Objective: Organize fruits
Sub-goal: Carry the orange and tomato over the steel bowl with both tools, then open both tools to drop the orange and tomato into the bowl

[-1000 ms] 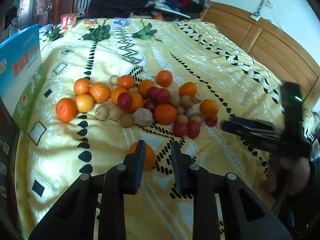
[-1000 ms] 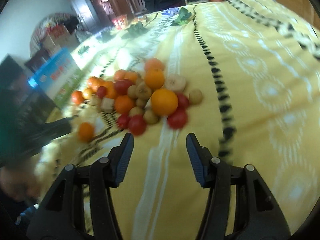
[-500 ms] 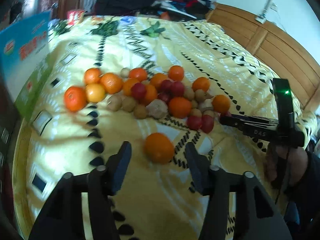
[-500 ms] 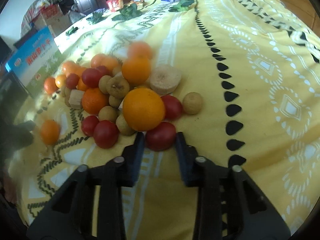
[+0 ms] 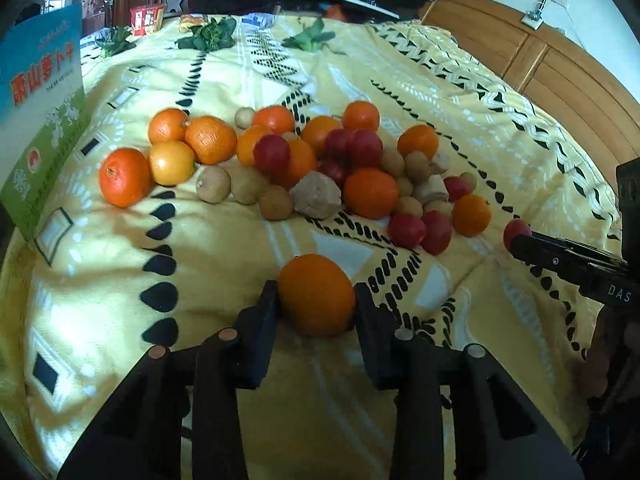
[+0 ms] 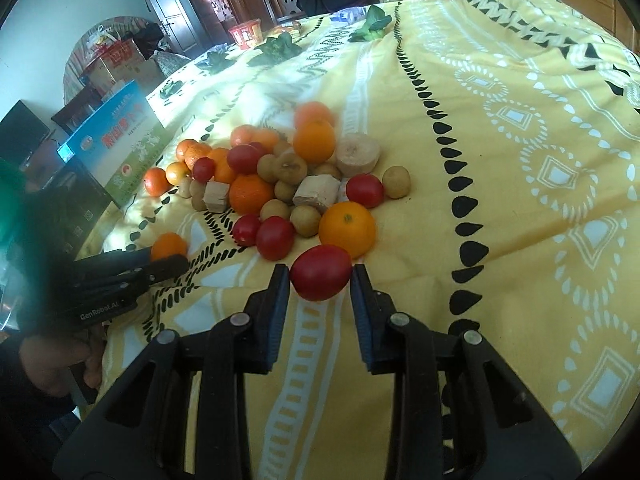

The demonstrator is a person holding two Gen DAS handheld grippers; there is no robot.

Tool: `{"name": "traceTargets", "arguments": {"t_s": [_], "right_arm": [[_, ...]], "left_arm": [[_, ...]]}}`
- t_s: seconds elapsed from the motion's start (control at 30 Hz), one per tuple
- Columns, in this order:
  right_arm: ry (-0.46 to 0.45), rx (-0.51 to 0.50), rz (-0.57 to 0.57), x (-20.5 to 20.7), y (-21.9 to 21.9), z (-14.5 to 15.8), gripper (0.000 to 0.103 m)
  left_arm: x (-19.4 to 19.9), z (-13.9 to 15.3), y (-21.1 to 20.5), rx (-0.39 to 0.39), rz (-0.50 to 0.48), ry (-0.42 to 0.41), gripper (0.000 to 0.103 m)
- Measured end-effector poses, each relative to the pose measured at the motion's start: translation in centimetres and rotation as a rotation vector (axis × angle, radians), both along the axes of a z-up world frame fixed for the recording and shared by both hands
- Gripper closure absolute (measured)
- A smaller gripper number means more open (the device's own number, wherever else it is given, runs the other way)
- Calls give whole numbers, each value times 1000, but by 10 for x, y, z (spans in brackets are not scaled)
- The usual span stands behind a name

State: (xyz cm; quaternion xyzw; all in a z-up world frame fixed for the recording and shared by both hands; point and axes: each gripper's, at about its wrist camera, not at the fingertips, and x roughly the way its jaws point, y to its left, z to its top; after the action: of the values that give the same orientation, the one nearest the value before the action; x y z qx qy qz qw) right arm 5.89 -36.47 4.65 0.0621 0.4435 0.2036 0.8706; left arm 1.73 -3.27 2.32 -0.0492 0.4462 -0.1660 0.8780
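The sorting looks barely begun: most of the fruit still lies in one mixed heap [image 5: 320, 164] on the yellow bedspread [image 5: 460, 92]. The left gripper [image 5: 316, 300] is closing its jaws around a lone orange [image 5: 316, 300] lying apart from the heap, while the right gripper [image 6: 320, 276] pinches a red fruit [image 6: 320, 272] (tomato-like) at the heap's near edge.

Farthest orange [image 6: 314, 114] of the pile motion-blurred; lettering on the blue box [image 6: 116, 130] too small to read.

Left gripper [image 5: 316, 304] jaws closing around lone orange [image 5: 316, 300]; right gripper [image 6: 320, 276] clamped red fruit [image 6: 321, 272], pulled from pile.
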Motion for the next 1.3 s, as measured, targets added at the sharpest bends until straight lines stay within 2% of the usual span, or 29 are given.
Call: {"name": "traceTargets", "arguments": {"t_s": [0.17,0.3,0.43,0.6,0.77,0.93,1.13,1.3], "right_arm": [[-40,17,22,-9,7,19,71],[-89,25,58,-15,22,45,71],[-153,41,129,-24,53,76,71],[-210,67,280,-39,125,113,71],[-229,70,456,-61,215,131,71],[-231,66,623,-93,298,139,71],[-215,48,784,-128,379,134,72],[-169,10,832,-145,410,114,72]], "left_arm": [[-13,31,12,-20,29,-61,66],[-35,75,32,-39,69,-140,66],[-70,123,75,-55,150,-227,66],[-127,157,154,-60,313,-294,66],[-182,160,239,-56,503,-283,66],[-223,143,318,-93,674,-244,66],[-241,120,360,-130,733,-207,66],[-239,108,367,-145,733,-176,66]]}}
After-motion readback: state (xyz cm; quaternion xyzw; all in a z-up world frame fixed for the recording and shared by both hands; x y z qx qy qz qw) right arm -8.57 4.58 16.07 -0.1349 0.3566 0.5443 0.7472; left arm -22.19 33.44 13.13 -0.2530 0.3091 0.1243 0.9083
